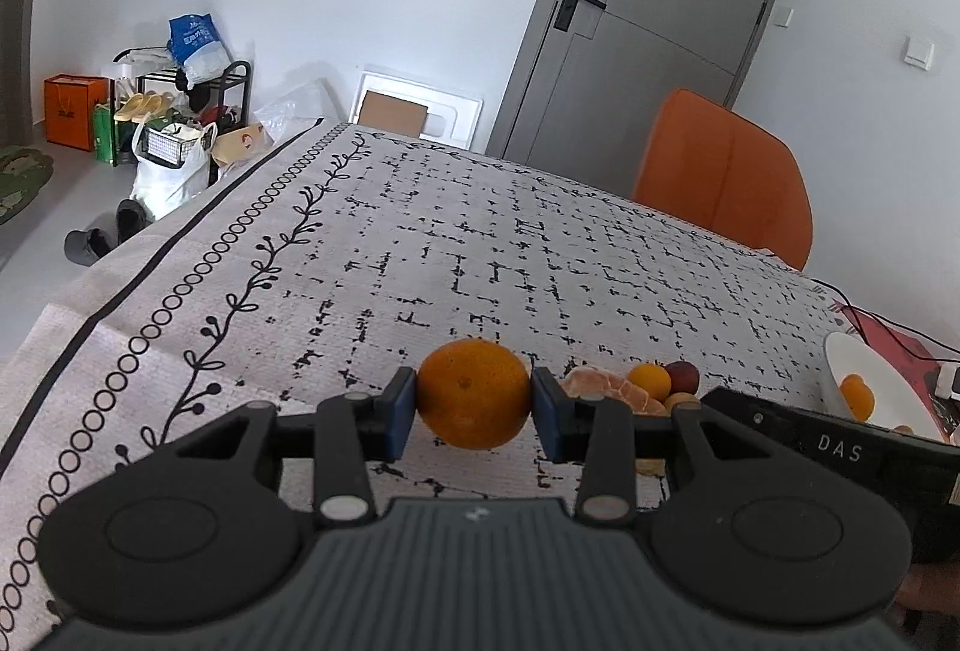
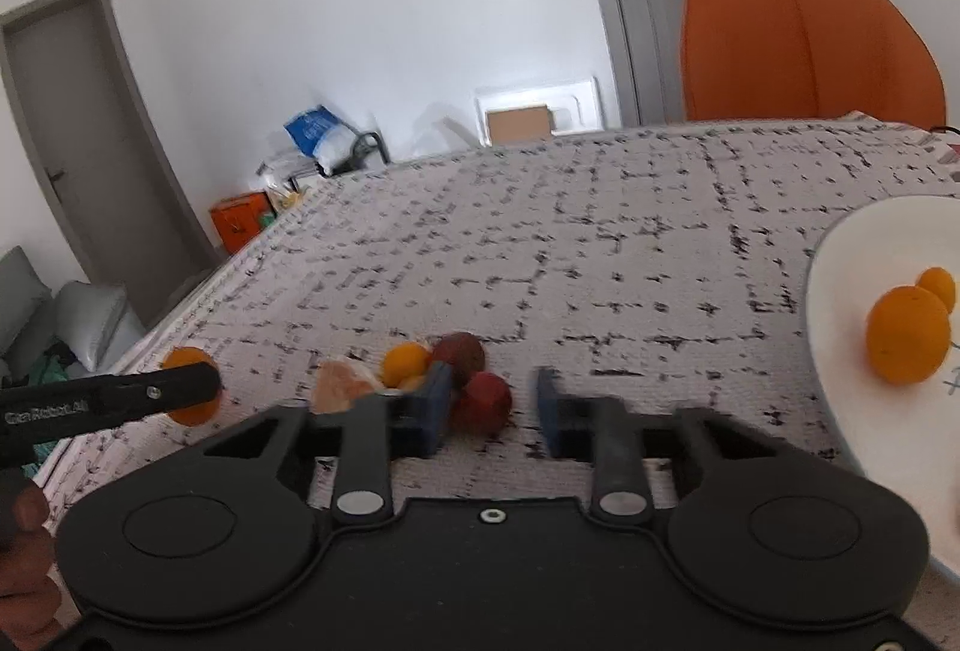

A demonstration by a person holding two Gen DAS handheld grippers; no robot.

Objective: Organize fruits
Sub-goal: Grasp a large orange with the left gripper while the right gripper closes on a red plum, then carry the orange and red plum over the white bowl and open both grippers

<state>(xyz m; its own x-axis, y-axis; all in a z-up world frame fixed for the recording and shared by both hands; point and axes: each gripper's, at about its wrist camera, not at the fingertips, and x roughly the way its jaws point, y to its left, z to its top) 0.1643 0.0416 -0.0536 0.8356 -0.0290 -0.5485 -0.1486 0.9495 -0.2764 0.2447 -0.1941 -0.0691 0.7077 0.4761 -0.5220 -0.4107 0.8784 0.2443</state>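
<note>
My left gripper (image 1: 473, 402) is shut on an orange mandarin (image 1: 473, 394), held just above the patterned tablecloth; the mandarin also shows in the right wrist view (image 2: 191, 388) behind the left gripper's arm. A pile of fruit lies on the cloth: a peeled mandarin (image 2: 342, 384), a small orange fruit (image 2: 405, 362) and two dark red fruits (image 2: 480, 402). My right gripper (image 2: 493, 405) is open, with one red fruit next to its left finger. A white plate (image 2: 852, 447) at the right holds two orange fruits (image 2: 907, 334).
An orange chair (image 2: 804, 51) stands at the table's far side. A red item with black cables (image 1: 894, 345) lies by the plate. The table's left edge (image 1: 120, 303) drops to a floor with bags and shoes.
</note>
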